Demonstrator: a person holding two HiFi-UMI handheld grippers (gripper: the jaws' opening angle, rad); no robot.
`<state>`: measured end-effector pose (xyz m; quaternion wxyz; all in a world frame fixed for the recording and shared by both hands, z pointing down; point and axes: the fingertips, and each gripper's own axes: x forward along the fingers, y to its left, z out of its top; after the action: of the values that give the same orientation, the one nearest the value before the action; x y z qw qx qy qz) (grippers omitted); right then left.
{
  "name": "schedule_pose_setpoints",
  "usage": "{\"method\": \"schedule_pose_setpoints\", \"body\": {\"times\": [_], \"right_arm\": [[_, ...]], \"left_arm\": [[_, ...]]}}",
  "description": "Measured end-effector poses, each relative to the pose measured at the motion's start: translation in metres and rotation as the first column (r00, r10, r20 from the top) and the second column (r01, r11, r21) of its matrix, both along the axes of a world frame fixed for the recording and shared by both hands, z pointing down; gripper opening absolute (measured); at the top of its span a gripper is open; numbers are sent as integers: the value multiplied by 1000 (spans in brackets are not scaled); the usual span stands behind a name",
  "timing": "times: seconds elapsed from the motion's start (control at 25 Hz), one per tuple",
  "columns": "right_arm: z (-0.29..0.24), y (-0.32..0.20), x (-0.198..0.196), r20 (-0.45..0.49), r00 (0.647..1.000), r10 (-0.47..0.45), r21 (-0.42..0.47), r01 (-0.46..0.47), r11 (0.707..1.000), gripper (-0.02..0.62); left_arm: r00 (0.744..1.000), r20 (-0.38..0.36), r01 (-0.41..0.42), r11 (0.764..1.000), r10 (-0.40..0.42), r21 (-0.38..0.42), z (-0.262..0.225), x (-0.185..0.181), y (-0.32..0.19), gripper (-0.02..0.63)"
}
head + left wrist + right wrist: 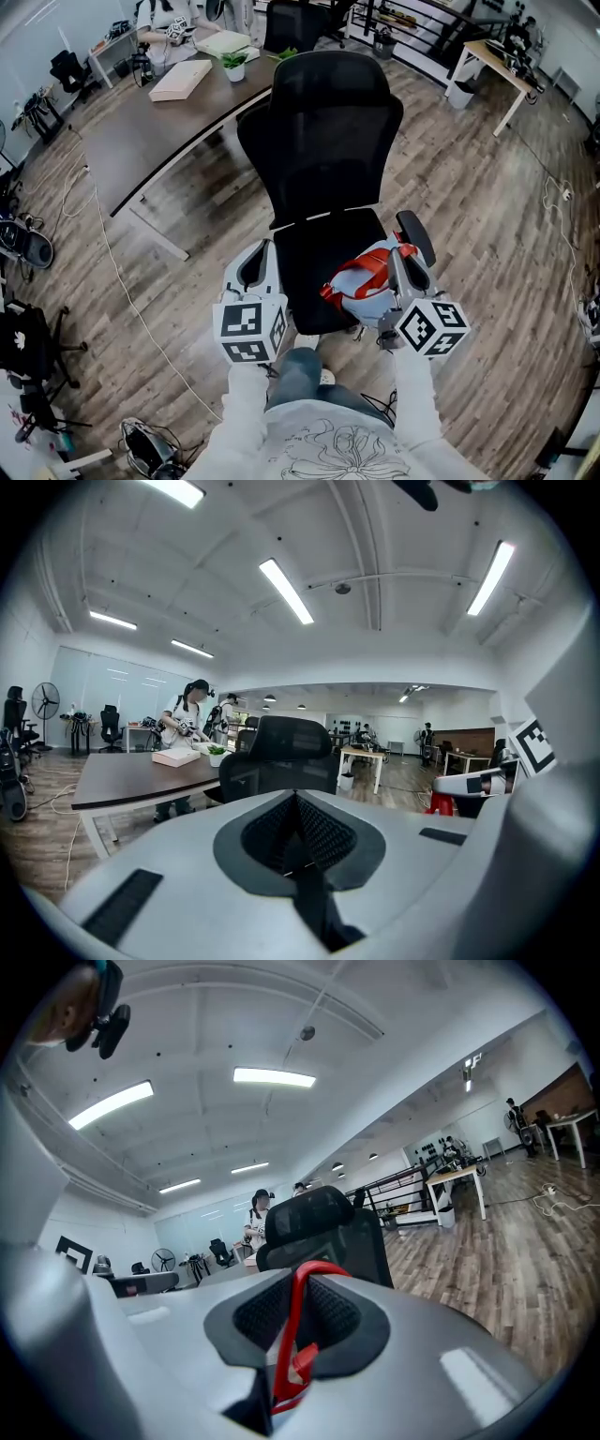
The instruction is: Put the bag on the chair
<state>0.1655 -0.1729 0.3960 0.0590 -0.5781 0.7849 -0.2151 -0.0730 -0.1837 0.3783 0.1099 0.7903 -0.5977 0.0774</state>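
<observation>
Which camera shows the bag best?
The head view: most of the pale-blue bag with red handles shows at the chair seat's right side. The right gripper view shows only a red handle between the fingers; the left gripper view, barely a red glimpse.

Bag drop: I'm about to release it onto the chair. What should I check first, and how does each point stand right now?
1. Right gripper shut on the bag's red strap: ok.
2. Bag over the chair seat: ok, it sits toward the seat's right side.
3. Bag's weight resting on the seat rather than hanging from the strap: cannot tell.
4. Bag clear of the armrest: cannot tell, they look very close.
5. Left gripper shut, nothing between its jaws, away from the bag: ok.
</observation>
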Motion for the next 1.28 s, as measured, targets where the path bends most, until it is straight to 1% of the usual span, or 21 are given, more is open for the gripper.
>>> {"method": "schedule_pose_setpoints", "body": {"times": [0.2,0.44,0.76,1.0,1.12,1.28], "right_arm": [[25,-37,-5,-12,1000,26,-57,-27,998,55],[53,-74,-3,-29,998,64,-124,-67,990,55],[88,-108,-7,-65,995,70,-200,-82,976,55],[121,-123,-5,-85,993,82,-265,-102,959,55],[144,-127,-1,-87,992,90,-305,-113,946,55],[174,-132,3,-99,992,75,-362,-106,926,55]], "left_arm": [[999,-11,-41,999,41,-28,15,5,-46,6],[996,-15,-88,992,87,-95,46,9,-89,6],[991,-32,-136,977,133,-163,85,7,-130,6],[985,-44,-172,964,167,-202,111,13,-146,6],[984,-46,-180,957,174,-228,126,18,-148,6],[983,-45,-182,948,177,-260,141,24,-148,6]]}}
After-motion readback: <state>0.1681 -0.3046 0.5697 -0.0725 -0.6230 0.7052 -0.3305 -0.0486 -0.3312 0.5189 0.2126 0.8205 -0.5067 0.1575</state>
